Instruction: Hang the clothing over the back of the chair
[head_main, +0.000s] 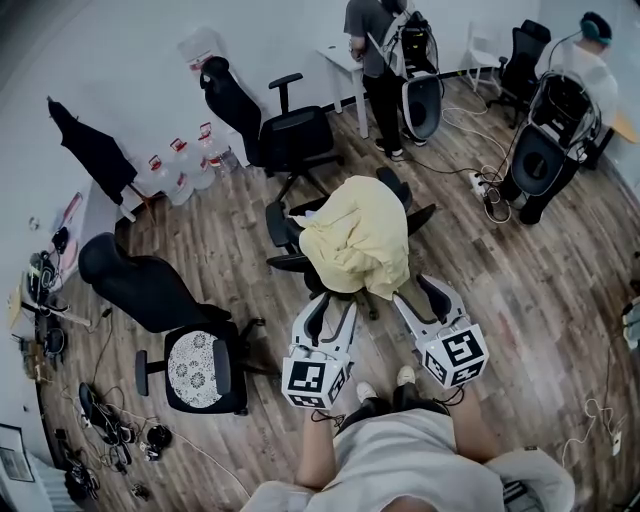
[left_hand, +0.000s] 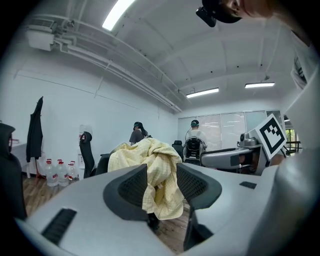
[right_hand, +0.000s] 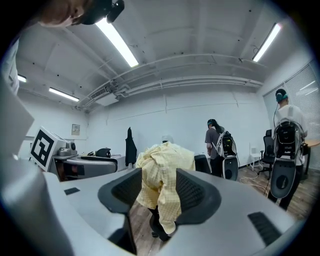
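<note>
- The wooden floor (head_main: 520, 300) fills my head view, and the black office chair (head_main: 279, 226) stands near its middle
- A second chair (head_main: 150, 290) with a patterned seat cushion (head_main: 197, 368) stands toward the floor's left edge, well apart from the first
- The yellow clothing (head_main: 358, 235) lies draped over the top edge of the black office chair's back, bunched up and hanging down the side facing me
- My left gripper (head_main: 334, 306) hovers just short of the hanging hem, with its jaws spread wide and nothing clamped; the cloth shows only beyond the gap
- My right gripper (head_main: 420, 293) is beside it, also wide open and empty, near the hem but not gripping it
</note>
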